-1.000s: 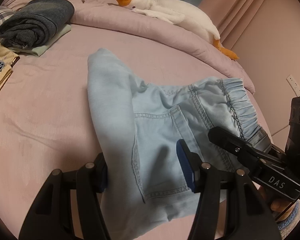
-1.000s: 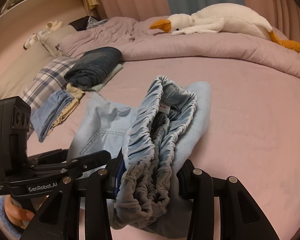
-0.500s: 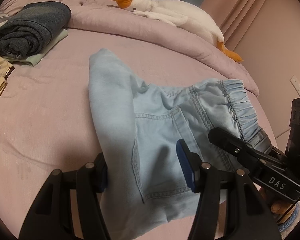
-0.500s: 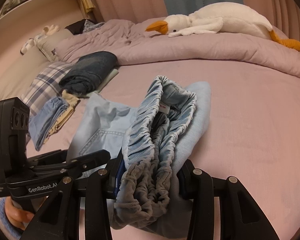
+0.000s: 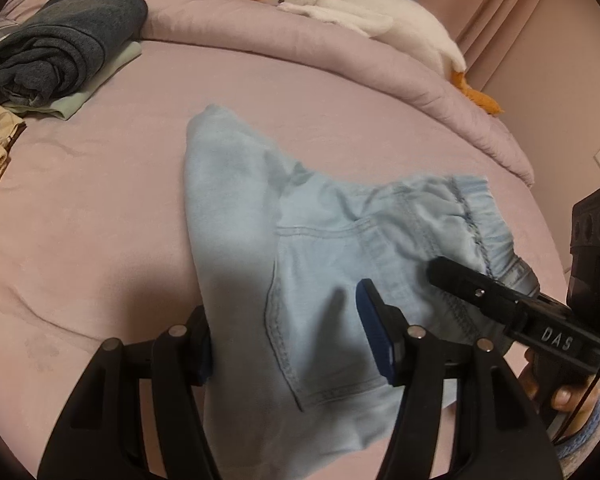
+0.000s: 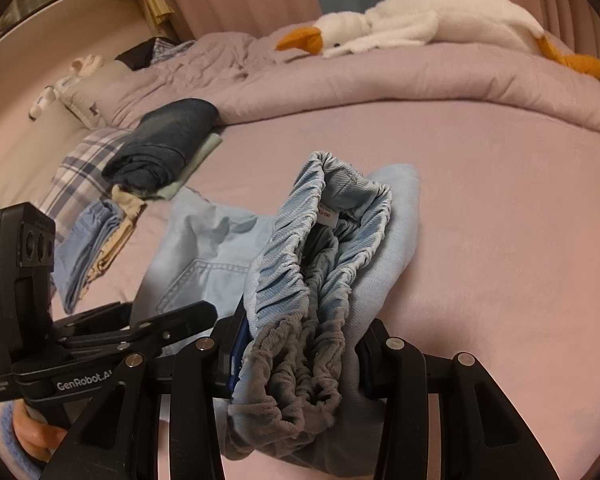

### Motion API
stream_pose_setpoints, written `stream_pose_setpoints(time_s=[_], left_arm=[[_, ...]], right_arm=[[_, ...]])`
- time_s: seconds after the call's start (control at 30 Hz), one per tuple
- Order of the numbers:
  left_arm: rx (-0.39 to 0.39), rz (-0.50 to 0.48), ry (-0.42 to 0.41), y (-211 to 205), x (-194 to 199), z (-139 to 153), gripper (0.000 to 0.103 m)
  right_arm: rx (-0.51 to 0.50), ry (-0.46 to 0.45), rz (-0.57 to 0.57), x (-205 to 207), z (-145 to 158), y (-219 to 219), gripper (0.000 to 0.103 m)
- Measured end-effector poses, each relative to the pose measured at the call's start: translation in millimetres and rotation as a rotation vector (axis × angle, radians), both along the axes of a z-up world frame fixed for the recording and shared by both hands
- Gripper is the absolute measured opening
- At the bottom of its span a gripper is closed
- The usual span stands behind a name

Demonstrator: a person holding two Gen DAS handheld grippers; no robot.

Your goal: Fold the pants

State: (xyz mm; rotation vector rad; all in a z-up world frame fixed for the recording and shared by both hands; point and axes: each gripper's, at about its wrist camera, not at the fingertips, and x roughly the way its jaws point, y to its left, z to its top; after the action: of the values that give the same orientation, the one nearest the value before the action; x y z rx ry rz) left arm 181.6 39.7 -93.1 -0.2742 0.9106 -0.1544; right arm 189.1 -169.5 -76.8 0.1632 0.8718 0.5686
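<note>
Light blue denim pants (image 5: 300,248) lie partly folded on the pink bed, back pocket up, elastic waistband (image 5: 484,216) to the right. My left gripper (image 5: 288,344) holds the pocket end of the pants between its blue-padded fingers. My right gripper (image 6: 300,356) is shut on the bunched elastic waistband (image 6: 320,264), which rises between its fingers. Each gripper shows in the other's view: the right one at the waistband (image 5: 500,304), the left one at the pocket side (image 6: 132,332).
A stack of folded clothes topped by dark jeans (image 5: 64,40) sits at the back left, with more folded items (image 6: 96,240) beside it. A white goose plush (image 5: 360,12) lies on the rolled pink duvet (image 5: 340,60) at the back. Plaid pillow (image 6: 84,160) at left.
Both grippers keep their hold on the pants. The view has shifted slightly, with the clothes stack and the goose sliding a little in the frames; the pants' shape is nearly unchanged.
</note>
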Motion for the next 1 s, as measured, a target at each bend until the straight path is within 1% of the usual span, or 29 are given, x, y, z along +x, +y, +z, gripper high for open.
stream_pose_setpoints(time_s=[0.07,0.13,0.17,0.23,0.33,0.37,0.47,0.5,0.6,0.7,0.8,0.9,1.0], left_arm=[[0.018,0.01,0.017,0.6,0.3,-5.3,0.064],[0.039,0.023,0.039,1.6,0.3,-11.7,0.066],[0.046,0.027,0.051,2.4,0.4,-14.7,0.068],[0.039,0.033,0.073,5.5,-0.8,-21.2,0.076],[0.05,0.036,0.07,8.0,-6.0,-23.6,0.081],[0.055,0.035,0.069,8.3,-7.9,-23.9,0.081],[0.069,0.03,0.065,10.2,-16.9,-24.9,0.083],[0.072,0.031,0.064,11.2,-20.3,-25.5,0.085],[0.083,0.03,0.051,13.5,-31.9,-27.7,0.086],[0.099,0.03,0.039,12.5,-37.9,-29.5,0.086],[0.097,0.034,0.044,13.9,-44.2,-27.5,0.086],[0.106,0.028,0.042,14.4,-50.7,-30.5,0.09],[0.138,0.023,0.035,9.0,-52.1,-34.1,0.093]], right_arm=[[0.01,0.033,-0.013,5.0,-5.3,-4.8,0.045],[0.029,0.081,-0.026,10.6,-13.2,-11.0,0.05],[0.038,0.118,-0.044,14.1,-19.6,-15.8,0.051],[0.062,0.173,-0.07,16.5,-28.5,-23.2,0.054],[0.111,0.242,-0.106,19.0,-40.9,-35.6,0.061],[0.119,0.256,-0.111,18.7,-43.4,-38.1,0.061],[0.11,0.25,-0.101,13.9,-41.5,-38.3,0.062],[0.093,0.243,-0.097,11.7,-40.2,-37.4,0.063],[0.038,0.224,-0.083,5.2,-37.5,-35.8,0.066],[-0.005,0.211,-0.061,-5.9,-37.8,-37.4,0.067],[-0.062,0.174,-0.039,-16.3,-38.4,-38.6,0.07],[-0.087,0.169,-0.046,-18.3,-36.6,-38.0,0.07],[-0.109,0.155,-0.057,-21.0,-29.4,-37.9,0.07]])
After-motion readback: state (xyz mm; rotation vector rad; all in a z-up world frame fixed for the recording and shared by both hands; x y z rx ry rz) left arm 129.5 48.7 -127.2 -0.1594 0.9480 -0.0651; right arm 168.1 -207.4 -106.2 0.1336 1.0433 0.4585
